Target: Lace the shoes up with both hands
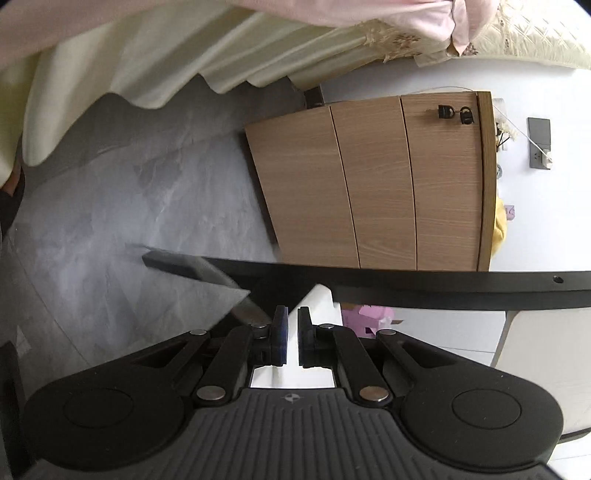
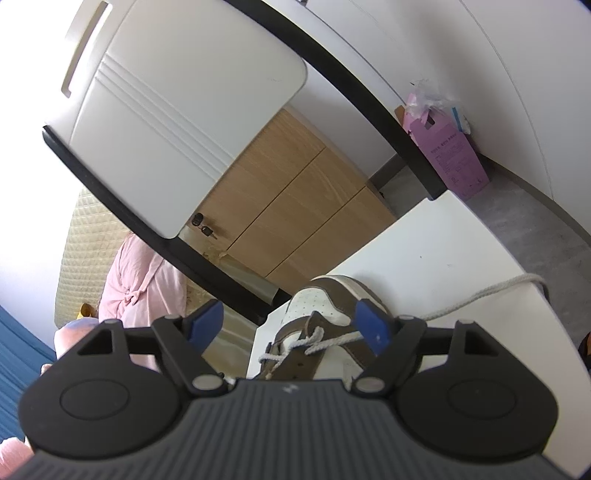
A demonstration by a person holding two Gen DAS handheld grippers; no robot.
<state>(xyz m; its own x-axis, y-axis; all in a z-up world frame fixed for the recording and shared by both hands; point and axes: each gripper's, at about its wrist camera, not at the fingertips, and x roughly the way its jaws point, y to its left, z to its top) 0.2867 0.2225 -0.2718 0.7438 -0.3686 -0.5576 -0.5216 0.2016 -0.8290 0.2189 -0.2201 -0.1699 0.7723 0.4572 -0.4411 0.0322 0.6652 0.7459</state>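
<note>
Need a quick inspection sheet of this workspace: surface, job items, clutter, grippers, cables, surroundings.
Surface: white table, mostly bare.
Job's things: brown-and-white shoe at the table's edge, lace crossed over the eyelets, one lace end trailing across the table.
Clutter: nothing seen on the table.
Grippers: right gripper open, straddling the shoe; left gripper nearly shut, narrow gap, holding nothing visible.
Cables: thin white cord on the far wall.
Surroundings: wooden cabinet, pink box on the floor, white chair, bed with pink fabric.
</note>
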